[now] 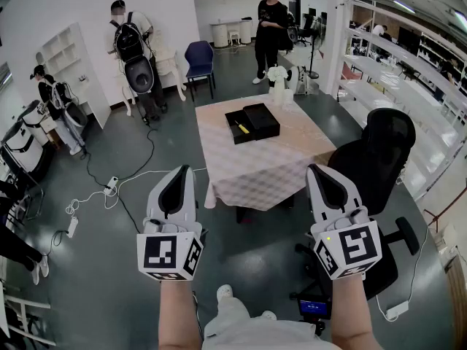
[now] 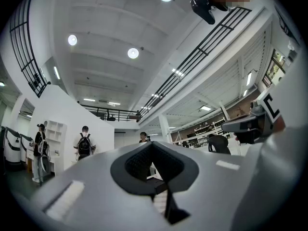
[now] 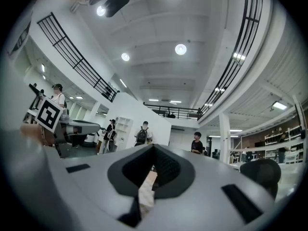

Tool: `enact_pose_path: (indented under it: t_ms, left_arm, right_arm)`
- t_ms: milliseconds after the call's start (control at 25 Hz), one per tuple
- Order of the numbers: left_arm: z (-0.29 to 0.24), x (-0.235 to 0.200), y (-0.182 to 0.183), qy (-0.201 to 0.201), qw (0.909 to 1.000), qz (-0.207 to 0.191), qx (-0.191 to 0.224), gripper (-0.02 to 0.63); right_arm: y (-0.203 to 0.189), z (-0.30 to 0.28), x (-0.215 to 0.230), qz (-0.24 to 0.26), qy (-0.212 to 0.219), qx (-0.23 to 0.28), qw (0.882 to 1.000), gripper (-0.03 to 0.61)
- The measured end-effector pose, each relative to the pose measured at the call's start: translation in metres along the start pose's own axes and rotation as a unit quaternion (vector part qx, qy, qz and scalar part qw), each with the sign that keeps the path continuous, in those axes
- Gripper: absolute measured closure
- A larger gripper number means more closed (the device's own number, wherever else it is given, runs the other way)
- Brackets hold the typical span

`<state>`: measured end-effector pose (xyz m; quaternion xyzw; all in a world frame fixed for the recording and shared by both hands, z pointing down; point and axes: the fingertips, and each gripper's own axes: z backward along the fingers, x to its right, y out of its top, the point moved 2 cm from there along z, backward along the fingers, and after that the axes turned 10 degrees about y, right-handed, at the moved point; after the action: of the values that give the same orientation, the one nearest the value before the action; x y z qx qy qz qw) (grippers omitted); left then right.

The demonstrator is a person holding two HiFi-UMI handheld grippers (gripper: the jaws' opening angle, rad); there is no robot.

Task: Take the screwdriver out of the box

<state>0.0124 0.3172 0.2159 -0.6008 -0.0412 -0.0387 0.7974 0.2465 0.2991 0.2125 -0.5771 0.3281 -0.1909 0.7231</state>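
No word, number or brand name could be read in any view. The only signs were black-and-white square code patterns, one set on the white marker cube (image 1: 169, 254) of the left gripper (image 1: 179, 175) and one on the matching cube (image 1: 349, 246) of the right gripper (image 1: 319, 172); they showed blocky shapes, not letters

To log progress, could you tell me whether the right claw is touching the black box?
Apart: the head view shows the right claw held well short of the black box, nowhere near it.
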Motion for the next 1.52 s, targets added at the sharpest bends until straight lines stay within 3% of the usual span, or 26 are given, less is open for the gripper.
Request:
enact_pose_path:
  t_ms: [440, 840, 1520]
  left_arm:
    - [-0.019, -0.008, -0.01, 0.001, 1.0, 0.009, 0.0, 0.603]
    - [-0.068, -0.058, -0.033, -0.007, 0.9998, 0.02, 0.001, 0.603]
    - [-0.187, -0.138, -0.086, -0.084, 0.9964, 0.011, 0.004, 0.603]
  right_arm:
    - [-0.011, -0.021, 0.01, -0.01, -0.009, -0.01, 1.0, 0.577]
    - [-0.02, -0.09, 0.004, -0.009, -0.02, -0.015, 1.0, 0.576]
    - [-0.049, -0.231, -0.01, 0.002, -0.051, -0.052, 0.997, 0.575]
